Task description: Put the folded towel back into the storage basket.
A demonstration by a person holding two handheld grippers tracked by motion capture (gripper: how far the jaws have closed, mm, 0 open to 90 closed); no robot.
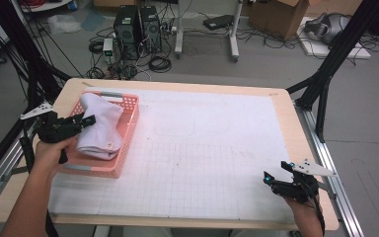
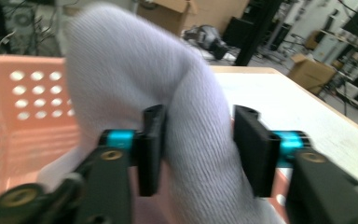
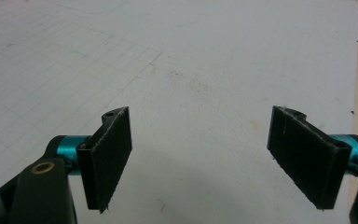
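A white cloth (image 1: 101, 128) lies folded in a pink perforated basket (image 1: 131, 123) at the table's left. My left gripper (image 1: 86, 121) reaches in over the basket's left rim. In the left gripper view a thick fold of the cloth (image 2: 135, 60) runs between the jaws of that gripper (image 2: 198, 140). The jaws stand partly apart, the left one against the cloth and the right one just beside it, with the basket (image 2: 28, 102) behind. My right gripper (image 1: 276, 170) hovers near the table's front right corner. In its own view the right gripper (image 3: 200, 140) is wide open over bare gridded paper.
A white gridded sheet (image 1: 207, 148) covers most of the wooden table (image 1: 286, 113). Black frame struts (image 1: 325, 74) stand at the right and left sides. Computers (image 1: 138, 29), cables and cardboard boxes (image 1: 281, 15) sit on the floor beyond the far edge.
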